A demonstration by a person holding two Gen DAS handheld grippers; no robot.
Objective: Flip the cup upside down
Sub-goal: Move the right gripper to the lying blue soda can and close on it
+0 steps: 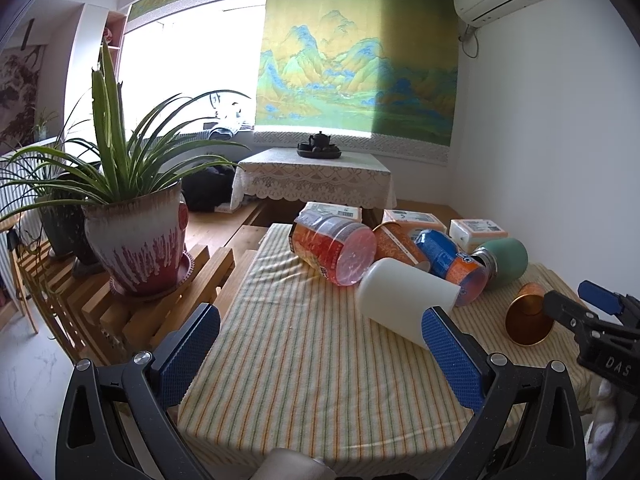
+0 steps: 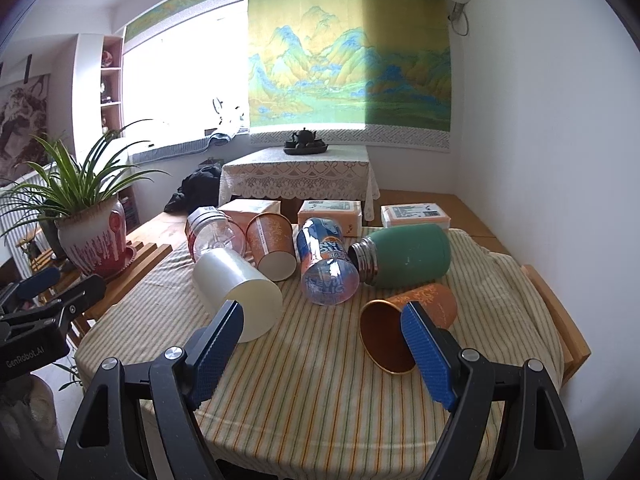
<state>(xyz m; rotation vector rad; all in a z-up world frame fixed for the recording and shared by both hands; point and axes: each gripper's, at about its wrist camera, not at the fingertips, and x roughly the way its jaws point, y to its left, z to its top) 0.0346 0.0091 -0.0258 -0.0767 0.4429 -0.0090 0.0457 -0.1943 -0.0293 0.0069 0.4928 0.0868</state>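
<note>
Nothing is flipped yet, as far as the views show: every cup on the desk point(image 2: 320, 380) lies on its side. The right gripper point(image 2: 326, 344) is spread wide and empty, low over the cloth, its right finger just in front of the copper cup point(image 2: 424, 304), whose mouth faces it; that cup looks like the target, not yet between the fingers. The left gripper point(image 1: 320, 344) is also wide and empty, the white cup point(image 1: 404, 296) just ahead by its right finger, untouched
</note>
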